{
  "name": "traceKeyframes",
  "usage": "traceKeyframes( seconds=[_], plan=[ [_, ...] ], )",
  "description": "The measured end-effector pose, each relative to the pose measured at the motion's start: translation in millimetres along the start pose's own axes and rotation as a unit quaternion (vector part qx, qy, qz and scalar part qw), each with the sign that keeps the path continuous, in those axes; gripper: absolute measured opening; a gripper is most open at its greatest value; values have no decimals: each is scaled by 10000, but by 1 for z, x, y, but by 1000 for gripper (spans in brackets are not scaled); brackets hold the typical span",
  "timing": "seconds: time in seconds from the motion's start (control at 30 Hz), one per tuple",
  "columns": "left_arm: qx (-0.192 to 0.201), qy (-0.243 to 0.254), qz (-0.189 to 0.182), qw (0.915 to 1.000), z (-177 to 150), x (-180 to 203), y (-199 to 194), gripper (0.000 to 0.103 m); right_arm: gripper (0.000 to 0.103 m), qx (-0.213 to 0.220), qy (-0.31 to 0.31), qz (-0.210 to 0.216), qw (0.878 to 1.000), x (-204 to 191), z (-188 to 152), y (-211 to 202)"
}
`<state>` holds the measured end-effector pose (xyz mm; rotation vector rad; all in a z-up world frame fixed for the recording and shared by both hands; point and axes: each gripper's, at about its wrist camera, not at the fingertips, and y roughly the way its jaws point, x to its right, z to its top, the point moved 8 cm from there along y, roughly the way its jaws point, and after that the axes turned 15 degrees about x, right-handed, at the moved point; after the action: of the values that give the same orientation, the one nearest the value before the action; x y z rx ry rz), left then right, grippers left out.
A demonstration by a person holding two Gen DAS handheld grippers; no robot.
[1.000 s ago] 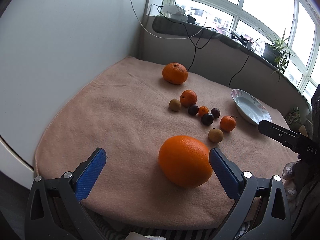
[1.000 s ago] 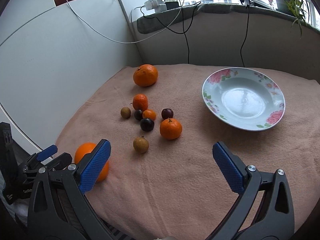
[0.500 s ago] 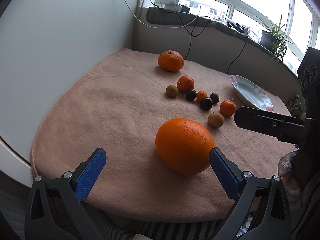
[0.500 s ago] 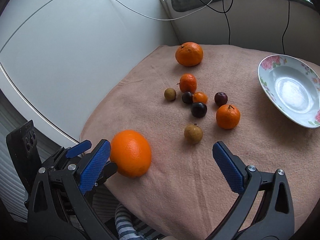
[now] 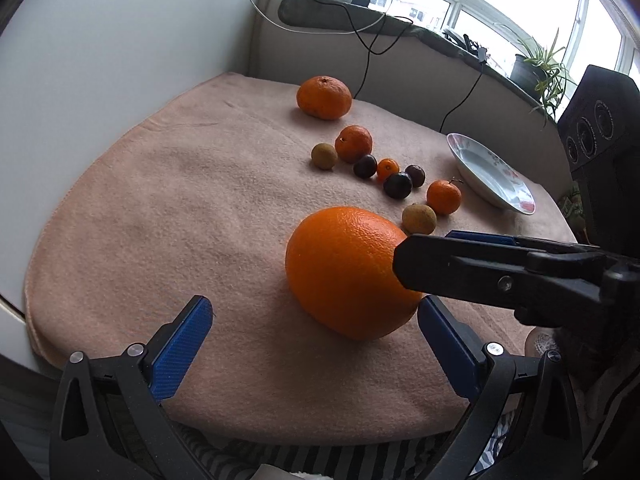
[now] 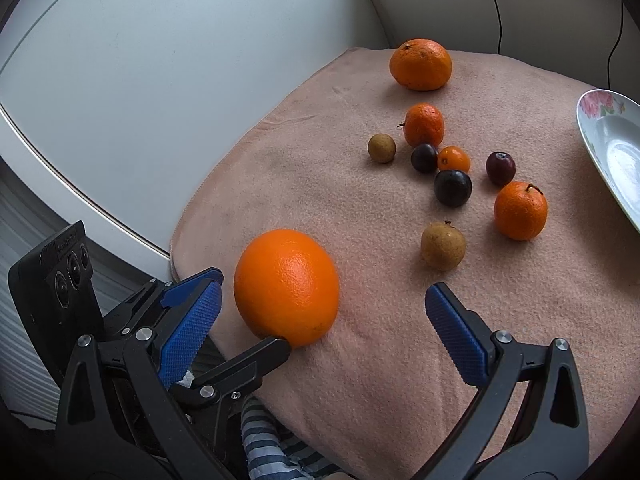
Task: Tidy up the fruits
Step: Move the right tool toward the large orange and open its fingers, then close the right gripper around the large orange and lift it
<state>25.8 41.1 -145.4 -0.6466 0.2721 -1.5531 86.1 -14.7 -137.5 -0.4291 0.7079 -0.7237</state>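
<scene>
Both grippers, left (image 5: 316, 344) and right (image 6: 320, 320), have closed in around the big orange (image 6: 286, 287), jaws wide open, gripping nothing

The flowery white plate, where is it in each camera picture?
Left wrist view: the white ceramic plate with pink flowers sits far right on the pink blanket, seen nearly edge-on, past the small fruits.
Right wrist view: the plate is cut off by the right edge, so only its left part shows.
Shared landmark: the small stemmed orange mandarin lies nearest the plate in both.
</scene>
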Motion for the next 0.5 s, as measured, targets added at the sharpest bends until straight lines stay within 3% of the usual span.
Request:
traceKeyframes(
  seconds=[0.1,0.27,0.5],
  plan=[
    [-18,-12,-70,10000,-1,1,2,102,103,-88,-30,14,10000,-1,-3,6],
    [-57,-150,-168,9997,-3,1,4,102,92,-186,-46,167,9997,-6,-5,12],
    [-90,-192,-499,9985,-3,11,8,88,78,-377,-201,260,9987,-12,-10,21]
  ],
)
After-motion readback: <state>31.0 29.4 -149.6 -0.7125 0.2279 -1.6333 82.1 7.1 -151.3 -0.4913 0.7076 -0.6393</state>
